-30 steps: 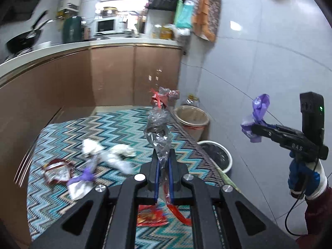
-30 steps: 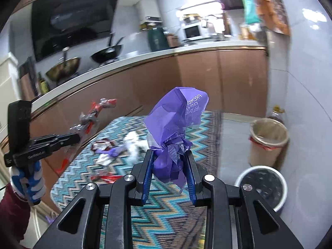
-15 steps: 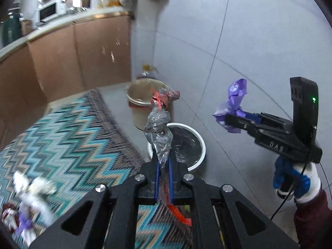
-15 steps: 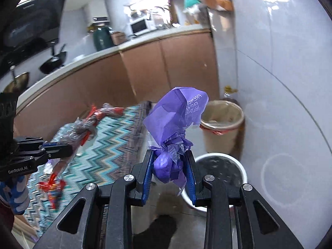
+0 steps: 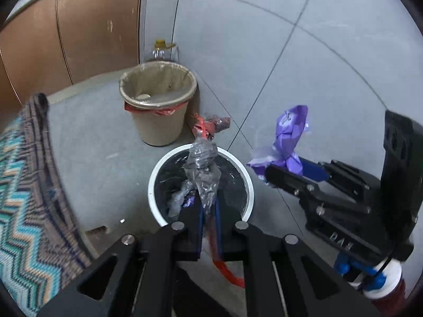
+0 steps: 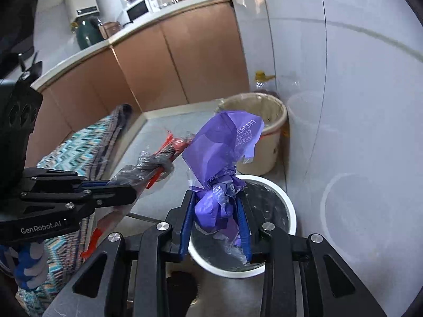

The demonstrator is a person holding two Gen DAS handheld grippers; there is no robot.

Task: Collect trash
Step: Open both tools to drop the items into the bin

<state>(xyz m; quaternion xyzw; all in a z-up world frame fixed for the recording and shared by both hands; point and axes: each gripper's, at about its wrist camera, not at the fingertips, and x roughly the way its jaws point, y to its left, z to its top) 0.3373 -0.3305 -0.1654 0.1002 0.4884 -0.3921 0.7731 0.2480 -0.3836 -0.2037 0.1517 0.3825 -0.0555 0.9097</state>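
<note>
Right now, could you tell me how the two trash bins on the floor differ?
The white bin has a black liner and already holds scraps; the beige bin has a pale liner with red plastic showing under its rim. The white bin stands nearer, below both grippers; the beige bin stands behind it. Both are round and open-topped.

Over by the corner you have copper-brown cabinet doors (image 5: pixel 79 26) running under a pale countertop (image 6: pixel 137 29), where a white microwave (image 6: pixel 137 10) and a dark green jug (image 6: pixel 87 34) stand (what sits behind them is too blurred to name). A clear bottle with a yellow cap (image 5: pixel 162 50) stands against the grey tiled wall (image 5: pixel 264 39), right where wall and cabinets meet. To your left, a zigzag-patterned rug (image 5: pixel 23 211) in teal, orange and brown lies on the grey floor (image 5: pixel 100 137), its far end rucked up.
</note>
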